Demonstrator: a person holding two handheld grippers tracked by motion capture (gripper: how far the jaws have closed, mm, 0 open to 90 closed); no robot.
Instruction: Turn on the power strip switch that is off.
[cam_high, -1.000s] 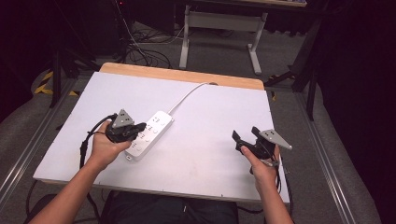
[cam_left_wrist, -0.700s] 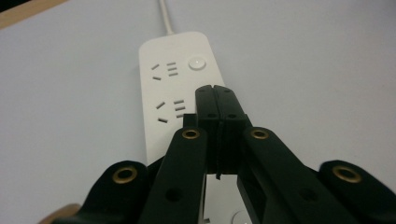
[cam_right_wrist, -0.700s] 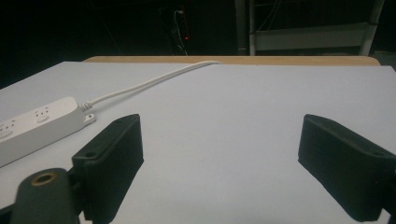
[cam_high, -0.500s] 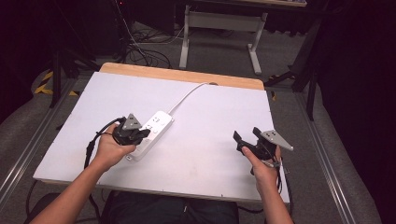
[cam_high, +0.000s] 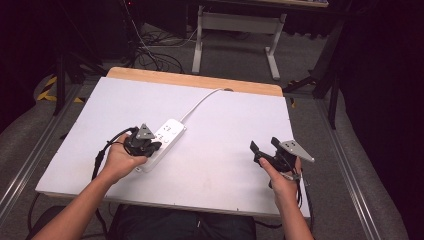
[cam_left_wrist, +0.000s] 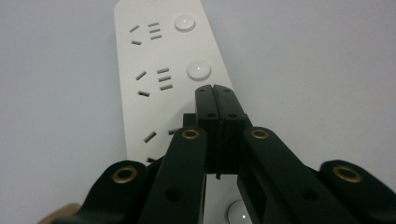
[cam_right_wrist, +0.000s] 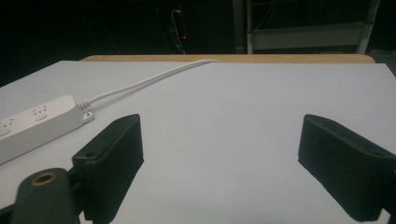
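A white power strip (cam_high: 169, 134) lies left of the middle of the white table top (cam_high: 225, 165), and its white cable (cam_high: 200, 102) runs off over the far edge. My left gripper (cam_high: 158, 146) hovers over the near half of the strip. In the left gripper view its jaws are pressed together with nothing between them. The tips (cam_left_wrist: 215, 93) sit just below a round button (cam_left_wrist: 198, 70) on the strip (cam_left_wrist: 154, 93). My right gripper (cam_high: 262, 150) rests at the front right with its jaws wide apart (cam_right_wrist: 219, 140) and empty. The strip's far end (cam_right_wrist: 37, 121) and cable (cam_right_wrist: 149, 81) show off to its left.
The table's far edge is a bare wooden strip (cam_high: 195, 80). Behind it stand a metal desk frame (cam_high: 235, 30) and loose cables on the floor (cam_high: 155, 55). Metal rails (cam_high: 30, 160) run along both sides of the table.
My left gripper has shifted slightly to the right, further over the power strip, with its jaws still shut. The right gripper has stayed where it was.
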